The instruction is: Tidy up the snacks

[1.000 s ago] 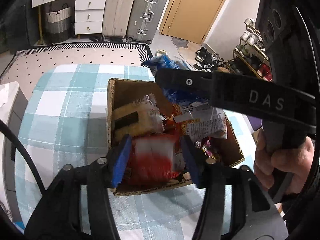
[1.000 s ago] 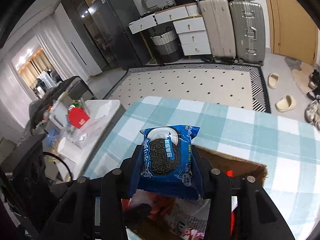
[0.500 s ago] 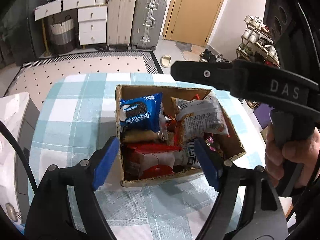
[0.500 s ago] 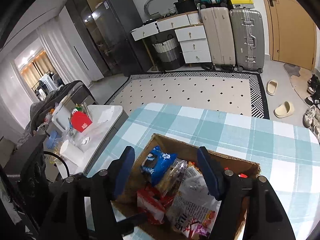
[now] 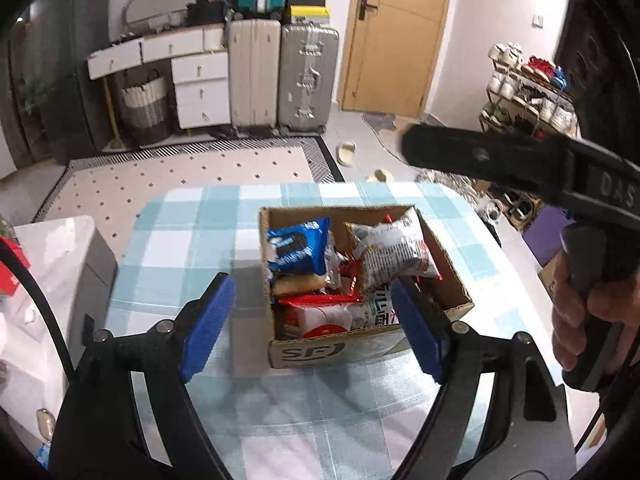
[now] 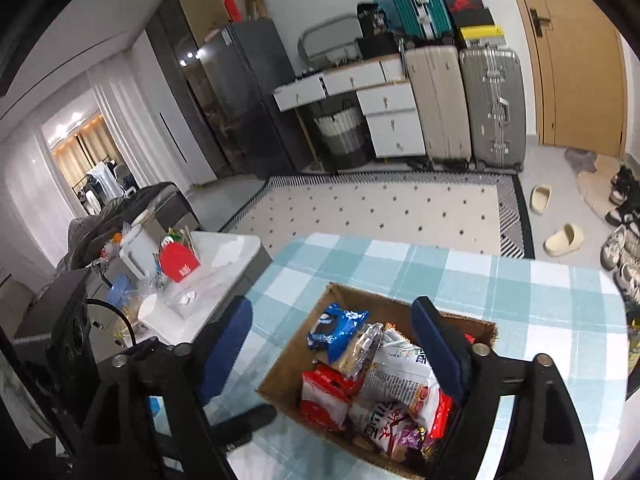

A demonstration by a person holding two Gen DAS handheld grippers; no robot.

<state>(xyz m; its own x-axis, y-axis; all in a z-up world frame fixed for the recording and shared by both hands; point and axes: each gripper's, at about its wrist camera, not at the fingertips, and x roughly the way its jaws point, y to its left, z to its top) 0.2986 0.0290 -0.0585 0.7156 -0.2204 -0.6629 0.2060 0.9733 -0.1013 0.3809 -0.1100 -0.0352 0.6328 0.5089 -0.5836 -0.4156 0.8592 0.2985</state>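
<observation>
A cardboard box (image 5: 320, 350) stands on the blue checked table (image 5: 180, 248), full of snacks. Among them are a blue cookie packet (image 5: 296, 246), a white crisp bag (image 5: 390, 254) and a red-and-white packet (image 5: 320, 312). My left gripper (image 5: 310, 283) hovers above the box's near end. Its jaws are opening and nothing is between the blue pads (image 5: 208, 320). My right gripper (image 6: 332, 308) hangs over the box (image 6: 288, 364) from the other side. Its jaws are opening too, empty, with the cookie packet (image 6: 332, 326) lying below them.
A person's hand (image 5: 576, 312) grips the right gripper's handle at the right of the left wrist view. A white side table (image 6: 224, 256) with a red carton and cups stands left of the table. Suitcases, drawers, a door and shoes lie beyond the patterned rug.
The right gripper let the blue cookie packet fall into the box and the left let go of the red-and-white packet. Both grippers have opened and drawn up and back from the box.
</observation>
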